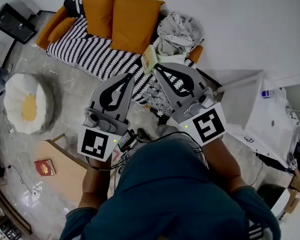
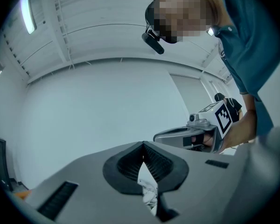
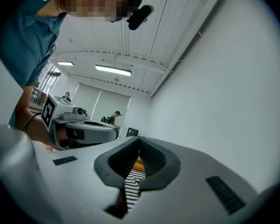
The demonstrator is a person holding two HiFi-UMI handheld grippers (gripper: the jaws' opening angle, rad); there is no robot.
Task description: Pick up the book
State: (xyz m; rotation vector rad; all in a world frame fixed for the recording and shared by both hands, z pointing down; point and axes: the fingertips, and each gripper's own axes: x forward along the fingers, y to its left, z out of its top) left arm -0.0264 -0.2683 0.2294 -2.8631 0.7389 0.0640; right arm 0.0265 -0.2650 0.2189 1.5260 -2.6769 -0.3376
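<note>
On the front edge of the sofa, near its right end, the book lies flat on the black-and-white striped cover. The book's cover is pale, cream to light green, and its print is too small to read. Crumpled light clothing is heaped just beside the book, toward the sofa's right end. Two orange cushions stand behind the book against the wall.

In front of the sofa, the grey marbled floor gives room for movement. This room is bounded by a white pouf off the sofa's left front and a white unit off its right end. A small red book-like item lies on a brown board, well apart from the sofa.

Both grippers are held side by side in front of the sofa, pointing toward it. The left gripper has its fingers together, tips touching, with nothing between them. The right gripper also has its fingers together and is empty. In the head view its tip appears just beside the book, but contact cannot be judged.
</note>
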